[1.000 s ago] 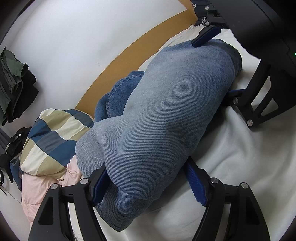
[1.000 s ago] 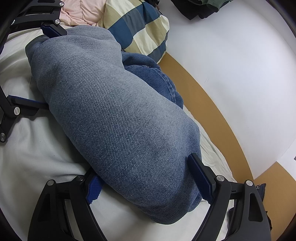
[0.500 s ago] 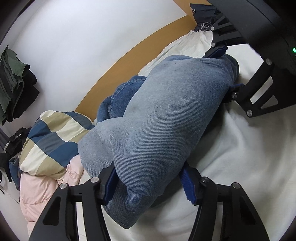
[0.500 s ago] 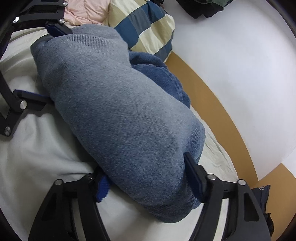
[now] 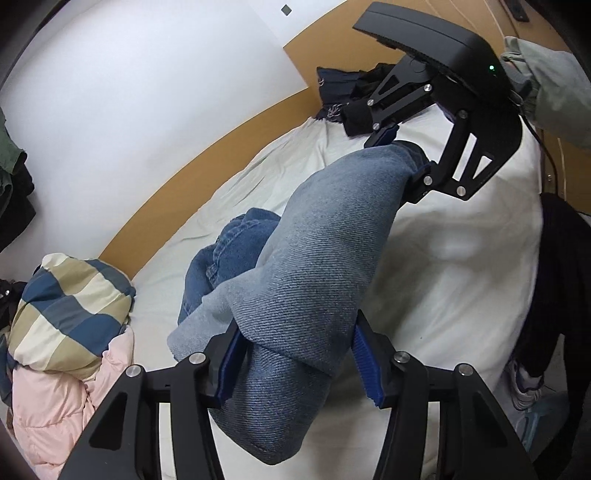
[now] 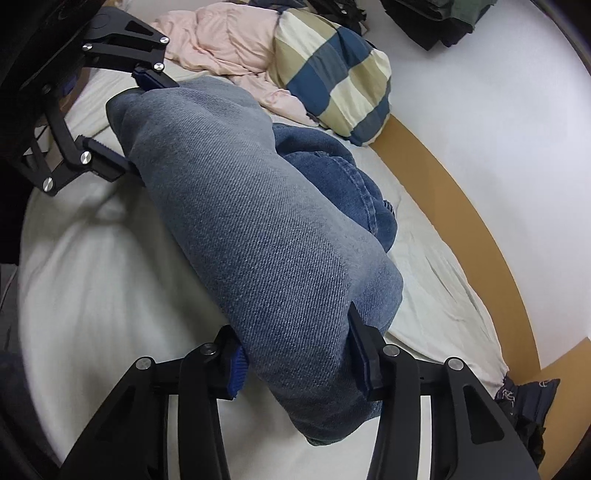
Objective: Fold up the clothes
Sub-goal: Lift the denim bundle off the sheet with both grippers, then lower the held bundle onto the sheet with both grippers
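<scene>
Left wrist view, left hand-held gripper (image 5: 295, 362) clenching folded jeans (image 5: 314, 251), right hand-held gripper (image 6: 299, 354) closing on them

Wall (image 5: 147, 92): plain white, curved by the lens; fills the 10 to 12 o'clock part of the left wrist view; lit evenly, no hard shadows
Wooden border (image 5: 177, 192): tan band between wall and sheet; runs from 8 o'clock up to 1 o'clock
Sheet (image 5: 461, 236): white, creased near the border; soft shadows at 3 o'clock
Wall marker (image 5: 285, 10): small grey square at 12 o'clock
Far corner (image 6: 565, 354): tan panel meeting the white wall at 4 o'clock in the right wrist view
</scene>
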{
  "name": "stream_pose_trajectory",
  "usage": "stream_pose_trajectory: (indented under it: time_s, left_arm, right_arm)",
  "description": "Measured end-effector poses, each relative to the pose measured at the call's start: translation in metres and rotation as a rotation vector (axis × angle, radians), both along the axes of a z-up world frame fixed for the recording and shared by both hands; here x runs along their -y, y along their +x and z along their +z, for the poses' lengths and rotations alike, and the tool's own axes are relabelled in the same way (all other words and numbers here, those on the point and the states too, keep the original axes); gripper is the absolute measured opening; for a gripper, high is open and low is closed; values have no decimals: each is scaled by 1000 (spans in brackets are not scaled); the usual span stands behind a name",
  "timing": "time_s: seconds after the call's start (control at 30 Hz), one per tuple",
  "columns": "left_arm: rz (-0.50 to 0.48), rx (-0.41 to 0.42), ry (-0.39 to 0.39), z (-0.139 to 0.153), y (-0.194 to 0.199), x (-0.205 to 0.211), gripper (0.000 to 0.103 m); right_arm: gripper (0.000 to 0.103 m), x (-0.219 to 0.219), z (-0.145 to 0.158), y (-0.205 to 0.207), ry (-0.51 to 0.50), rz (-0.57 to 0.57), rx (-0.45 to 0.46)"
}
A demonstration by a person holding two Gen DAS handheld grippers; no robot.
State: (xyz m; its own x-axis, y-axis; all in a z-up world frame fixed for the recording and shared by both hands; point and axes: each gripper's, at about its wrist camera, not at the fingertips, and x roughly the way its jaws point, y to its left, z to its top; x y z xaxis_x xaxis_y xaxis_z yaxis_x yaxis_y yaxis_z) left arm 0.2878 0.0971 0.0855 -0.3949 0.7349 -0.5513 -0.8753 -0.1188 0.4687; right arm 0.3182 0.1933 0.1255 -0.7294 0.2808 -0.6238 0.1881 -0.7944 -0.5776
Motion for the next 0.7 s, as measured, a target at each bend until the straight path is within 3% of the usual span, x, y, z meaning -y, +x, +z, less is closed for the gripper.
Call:
stream_pose_trajectory:
  time_s: [0.1, 0.17, 0.23, 0.4, 0.53, 0.7]
  left_arm:
    - [28, 90, 24, 19, -21, -9, 56]
    - [62, 168, 41, 30, -40, -16, 56]
    - [105, 246, 57, 35, -66, -22, 58]
    - [248, 398, 126, 42, -133, -35, 75]
    - [378, 500, 200, 41, -189, -46, 86]
    - [523, 582, 289, 23, -235, -60, 98]
  right_arm:
    - [46, -16, 9, 14, -26, 46, 53]
    - [46, -50, 29, -6, -58, 60, 79]
    - [47, -58, 20, -26, -96, 49, 93]
    - [48, -66, 45, -49, -227, 18, 141]
    - [51, -80, 38, -50, -345, -36, 133]
    - [70, -116, 26, -115, -483, -149, 52]
